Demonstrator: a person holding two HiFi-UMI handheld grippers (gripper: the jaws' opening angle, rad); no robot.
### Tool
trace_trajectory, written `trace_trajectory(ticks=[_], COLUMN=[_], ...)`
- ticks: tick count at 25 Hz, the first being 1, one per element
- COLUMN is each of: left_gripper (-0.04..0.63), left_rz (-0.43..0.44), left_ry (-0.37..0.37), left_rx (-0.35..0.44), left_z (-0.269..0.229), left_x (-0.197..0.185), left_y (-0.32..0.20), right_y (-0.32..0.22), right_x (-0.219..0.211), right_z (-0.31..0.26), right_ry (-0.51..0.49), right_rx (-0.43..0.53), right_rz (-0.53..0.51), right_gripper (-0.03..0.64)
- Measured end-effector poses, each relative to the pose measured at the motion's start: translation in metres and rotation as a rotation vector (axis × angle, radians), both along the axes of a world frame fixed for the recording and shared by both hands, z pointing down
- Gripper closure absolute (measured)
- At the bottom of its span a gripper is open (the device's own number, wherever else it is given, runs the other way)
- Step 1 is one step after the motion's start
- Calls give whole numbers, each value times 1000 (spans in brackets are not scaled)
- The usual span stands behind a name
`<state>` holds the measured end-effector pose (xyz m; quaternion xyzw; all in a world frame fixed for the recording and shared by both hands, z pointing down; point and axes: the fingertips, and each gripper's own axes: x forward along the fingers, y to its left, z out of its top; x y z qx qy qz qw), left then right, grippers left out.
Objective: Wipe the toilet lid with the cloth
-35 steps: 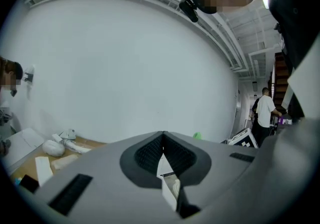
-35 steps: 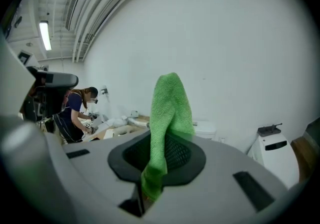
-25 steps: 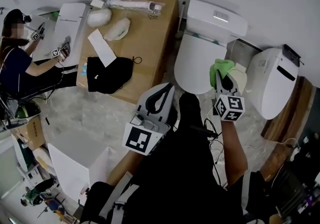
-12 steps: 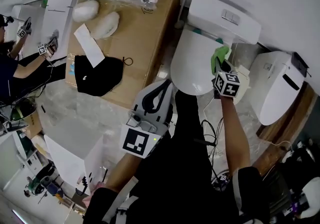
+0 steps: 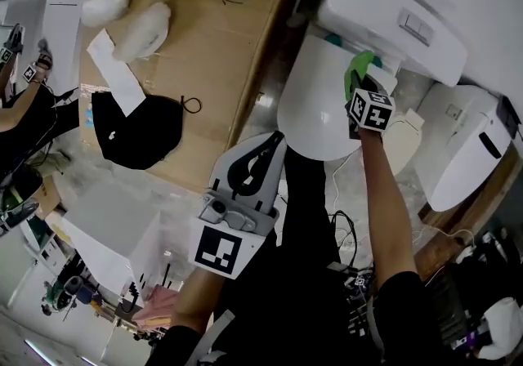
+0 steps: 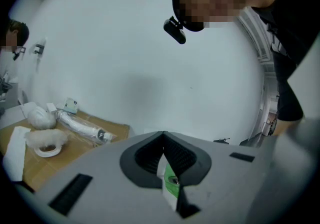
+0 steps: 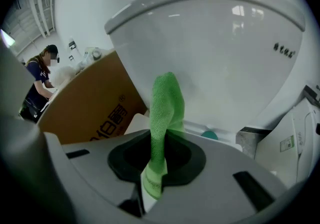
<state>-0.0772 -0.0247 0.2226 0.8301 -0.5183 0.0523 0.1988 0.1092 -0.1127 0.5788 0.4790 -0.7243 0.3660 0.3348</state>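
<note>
The toilet lid point(image 5: 315, 107) is down, so the bowl is covered. The big cardboard box point(image 5: 212, 54) to the left is shut too. A black cap point(image 5: 135, 131), a sheet of paper point(image 5: 114, 70) and some white bagged bundles point(image 5: 143, 29) lie on top of it.

My right gripper point(image 5: 364, 85) has its jaws clamped on the green cloth point(image 5: 358, 69). The cloth stands up out of them in a narrow fold. My right arm point(image 5: 384, 209) is stretched forward, putting the cloth at the back right edge of the lid, just under the tank point(image 5: 384, 13). I cannot tell whether it presses on the lid.

My left gripper point(image 5: 270, 148) is held close to my body, short of the toilet's front edge and tilted upward. Its jaws are closed together and grip nothing.

A second white toilet point(image 5: 470, 156) stands just to the right of mine. Cables run over the floor between them, below my right arm.
</note>
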Motion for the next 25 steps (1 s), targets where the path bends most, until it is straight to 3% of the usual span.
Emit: trace_trajectory(ticks=[8,15,25], left_gripper=[594,594,594], left_rz=[-34,-57,-86], left_ry=[50,62,66], left_rx=[-2,-27,-18], left_z=[60,88,87], left_x=[-17,-29,-39], left_y=[-8,-5,0], right_y=[-13,-22,-36], right_x=[-21,-46,-106], right_z=[80,99,100], right_ry=[25,18,58], right_rx=[-38,-40,-42], right_rz=[-15,-52,-303], right_gripper=[565,565,566])
